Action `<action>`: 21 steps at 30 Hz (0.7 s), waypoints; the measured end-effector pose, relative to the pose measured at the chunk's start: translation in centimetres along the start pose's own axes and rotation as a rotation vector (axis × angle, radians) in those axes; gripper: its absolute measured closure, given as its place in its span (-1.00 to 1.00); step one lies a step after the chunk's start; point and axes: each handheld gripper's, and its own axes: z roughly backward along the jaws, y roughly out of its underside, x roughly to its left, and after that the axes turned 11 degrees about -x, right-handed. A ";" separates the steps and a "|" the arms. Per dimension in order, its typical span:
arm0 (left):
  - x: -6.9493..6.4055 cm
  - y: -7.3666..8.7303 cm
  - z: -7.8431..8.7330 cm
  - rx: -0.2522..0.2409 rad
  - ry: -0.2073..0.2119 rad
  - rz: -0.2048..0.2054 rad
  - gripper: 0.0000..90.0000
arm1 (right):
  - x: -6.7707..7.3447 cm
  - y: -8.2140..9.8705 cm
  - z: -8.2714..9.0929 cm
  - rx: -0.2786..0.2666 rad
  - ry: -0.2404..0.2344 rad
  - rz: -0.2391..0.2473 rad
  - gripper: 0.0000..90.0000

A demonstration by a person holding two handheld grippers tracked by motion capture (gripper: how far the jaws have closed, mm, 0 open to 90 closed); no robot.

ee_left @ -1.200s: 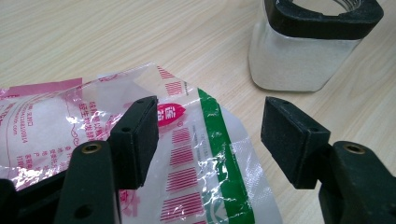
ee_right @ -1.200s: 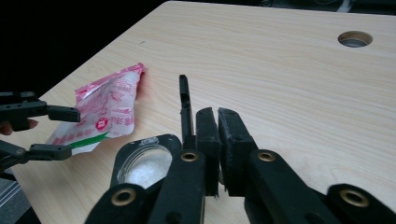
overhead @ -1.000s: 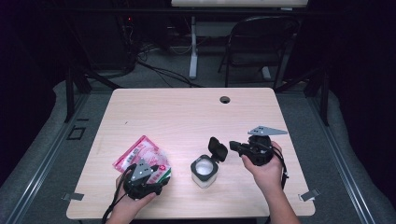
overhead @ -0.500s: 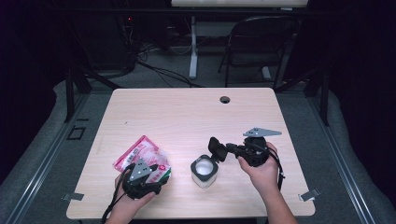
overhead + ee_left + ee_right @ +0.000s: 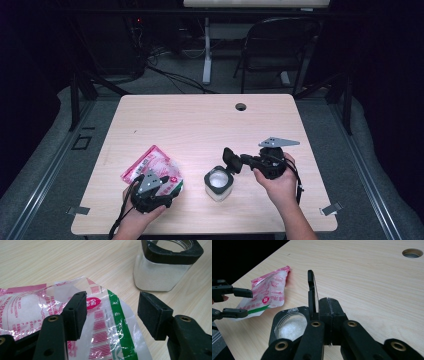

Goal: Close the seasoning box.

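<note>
A: Where is the jar (image 5: 218, 182) on the table (image 5: 200, 125)?

B: In the high view it stands upright near the front edge, a little right of centre. It is a squarish clear jar with a black collar, open at the top, with white grains inside.

A: And the right gripper (image 5: 231, 160)?

B: Its body sits at about two o'clock from the jar, in the person's right hand (image 5: 277, 182), lying roughly level with its tips pointing toward nine o'clock. The tips end just above the jar's upper right corner.

A: Are its jaws spread?

B: No. In the right gripper view they are pressed together on the black lid (image 5: 312, 293), pinching it by its lower part. The lid is a thin flap standing on edge, its long axis running up and away from the jaws, just beside the jar's mouth (image 5: 290, 326). Whether it is hinged to the collar I cannot tell.

A: What about the left side?

B: The bag (image 5: 152, 167), pink and white with a green stripe, lies flat at nine o'clock from the jar, apart from it. Its long axis runs from about ten o'clock to four o'clock in the high view.

A: And the left gripper (image 5: 112, 312)?

B: It sits at the bag's near end, pointing toward twelve o'clock. Its jaws are spread wide, with the bag's clear corner lying under and between them, not squeezed.
</note>
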 end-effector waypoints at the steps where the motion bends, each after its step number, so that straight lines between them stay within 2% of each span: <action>1: 0.0 0.0 0.0 0.000 0.000 0.000 -0.10 | 0.0 0.0 0.0 0.000 0.000 0.000 1.00; 10: 0.1 0.0 0.1 -0.009 -0.005 0.002 -0.09 | 0.6 0.0 -0.1 -0.005 -0.018 0.008 1.00; 21: 0.1 0.0 0.0 -0.001 -0.005 -0.006 -0.10 | 1.8 0.4 -0.8 0.025 -0.051 0.040 0.99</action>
